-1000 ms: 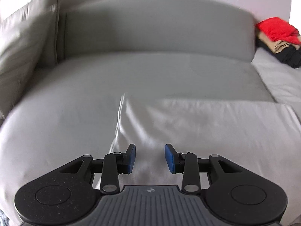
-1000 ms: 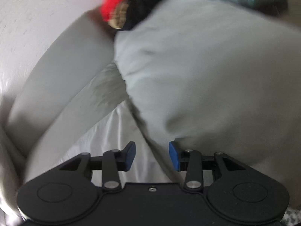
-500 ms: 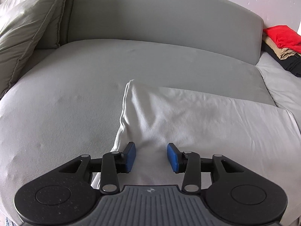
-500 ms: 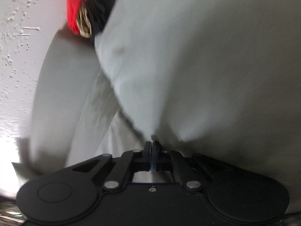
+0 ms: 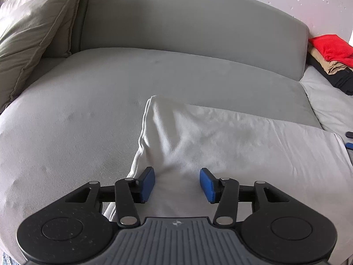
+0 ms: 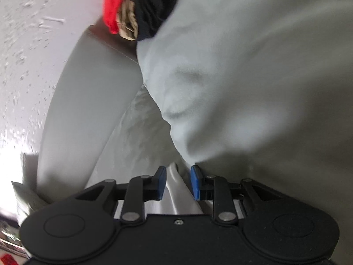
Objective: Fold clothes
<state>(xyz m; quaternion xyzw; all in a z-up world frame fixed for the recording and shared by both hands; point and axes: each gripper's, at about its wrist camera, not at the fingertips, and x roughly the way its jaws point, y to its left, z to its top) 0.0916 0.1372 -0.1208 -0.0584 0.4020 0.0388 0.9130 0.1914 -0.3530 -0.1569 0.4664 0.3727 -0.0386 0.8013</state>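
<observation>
Left gripper (image 5: pixel 177 184) seen with jaws parted and opening, poised over near left corner of white garment (image 5: pixel 231 145); cloth lies under gap, pads not pressed on it. Right gripper (image 6: pixel 177 182) narrow, jaws opening; pale fold of garment (image 6: pixel 176 190) seen between blue pads, contact unclear. Garment spread flat on grey sofa seat (image 5: pixel 77 114). Red, tan, black folded stack (image 5: pixel 331 59) noted at far right; cushion (image 5: pixel 28 33) at left.

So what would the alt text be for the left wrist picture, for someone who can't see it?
A white garment lies spread on a grey sofa, with the left claw low over its near edge, blue pads apart and opening, not gripping the cloth. A cushion leans at the far left, and a pile of red, tan and black clothes sits far right.
</observation>
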